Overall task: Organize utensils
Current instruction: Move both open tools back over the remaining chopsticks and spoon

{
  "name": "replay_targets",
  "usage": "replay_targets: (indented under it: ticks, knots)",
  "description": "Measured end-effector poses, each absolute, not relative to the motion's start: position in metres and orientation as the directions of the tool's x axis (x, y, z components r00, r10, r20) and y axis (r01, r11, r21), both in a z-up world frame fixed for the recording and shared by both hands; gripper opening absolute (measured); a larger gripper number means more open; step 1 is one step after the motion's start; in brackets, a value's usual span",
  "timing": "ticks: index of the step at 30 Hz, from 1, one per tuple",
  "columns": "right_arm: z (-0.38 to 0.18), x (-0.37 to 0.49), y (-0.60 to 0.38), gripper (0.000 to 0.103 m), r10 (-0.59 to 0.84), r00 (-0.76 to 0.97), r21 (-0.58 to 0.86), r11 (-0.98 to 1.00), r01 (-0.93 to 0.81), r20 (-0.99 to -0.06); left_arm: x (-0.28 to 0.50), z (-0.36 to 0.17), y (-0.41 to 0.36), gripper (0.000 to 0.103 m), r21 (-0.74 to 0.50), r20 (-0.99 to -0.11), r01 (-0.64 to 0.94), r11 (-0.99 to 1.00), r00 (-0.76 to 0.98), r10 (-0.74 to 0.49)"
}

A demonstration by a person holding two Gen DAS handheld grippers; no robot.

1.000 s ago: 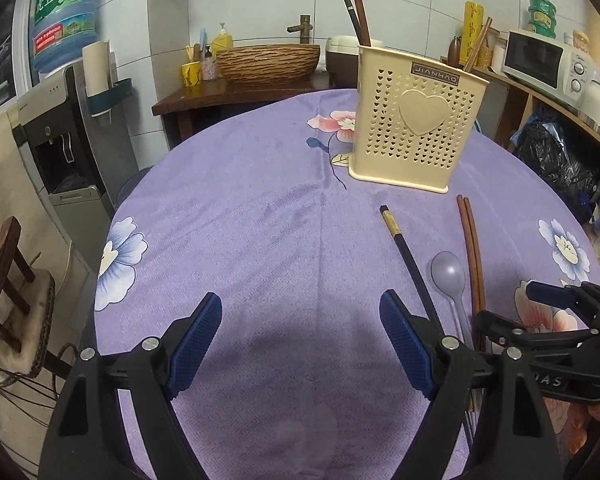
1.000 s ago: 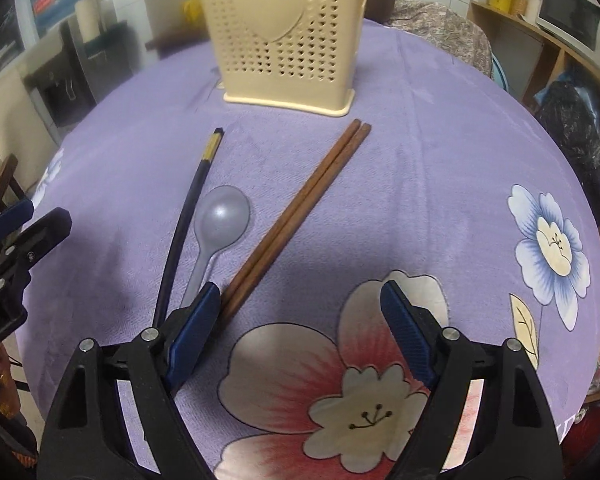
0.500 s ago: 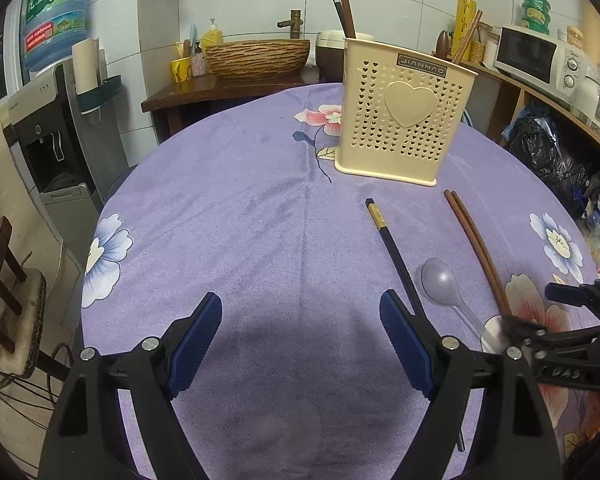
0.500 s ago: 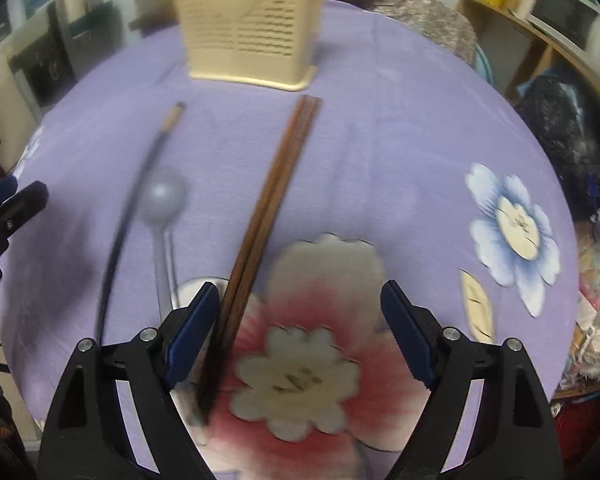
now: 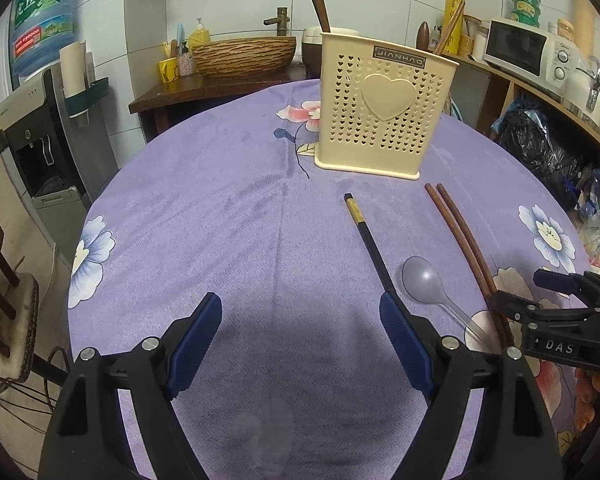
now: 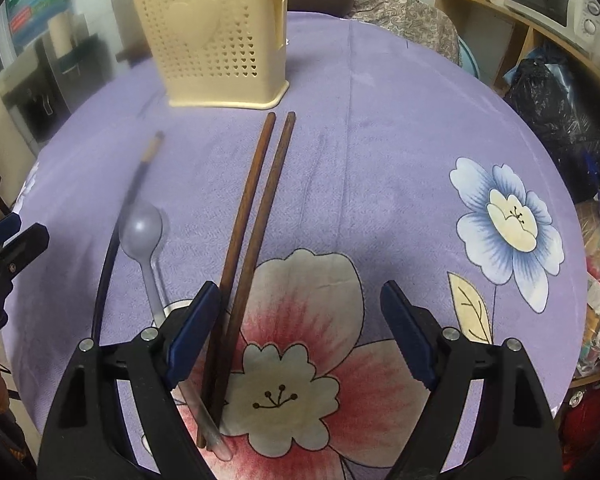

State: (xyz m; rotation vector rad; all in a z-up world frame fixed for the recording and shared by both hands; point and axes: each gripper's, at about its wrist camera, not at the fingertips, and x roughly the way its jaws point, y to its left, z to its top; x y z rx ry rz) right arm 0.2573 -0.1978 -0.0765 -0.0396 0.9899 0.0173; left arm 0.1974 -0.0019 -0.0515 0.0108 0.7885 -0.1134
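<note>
The sorting looks partly done at best — the cream perforated holder (image 5: 384,112) stands upright near the far side of the purple-clothed table (image 5: 220,240) with a few sticks already poking out of its top, a dark brown one at its left end and another at its right end, though what else sits inside is hidden by its walls. Left to put away, lying loose on the cloth in front of it: a black chopstick (image 5: 368,240) with a gold band, a translucent spoon (image 6: 142,232) just beside it, and a pair of brown wooden chopsticks (image 6: 256,208) side by side. The right gripper (image 6: 300,332) hovers low over the near end of that brown pair with its jaws apart — the pair runs just inside its left pad, unclamped. The left gripper (image 5: 300,332) waits over bare cloth, jaws apart and empty.
</note>
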Motion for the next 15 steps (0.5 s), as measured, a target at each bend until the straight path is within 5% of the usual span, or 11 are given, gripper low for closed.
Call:
replay_targets:
  ticks: [9,15]
  knots:
    - [-0.070,0.258,-0.230,0.082,-0.054,0.574,-0.027,0.998,0.056,-0.817,0.197,-0.055,-0.007,0.081,-0.043,-0.721,0.113,0.993,0.684,-0.109]
    - [-0.051,0.246,-0.208,0.081,0.087,0.652,0.054,0.996,-0.069,-0.753,0.193,-0.056,-0.021,0.081,-0.053,-0.728,0.150,0.987,0.671,-0.141]
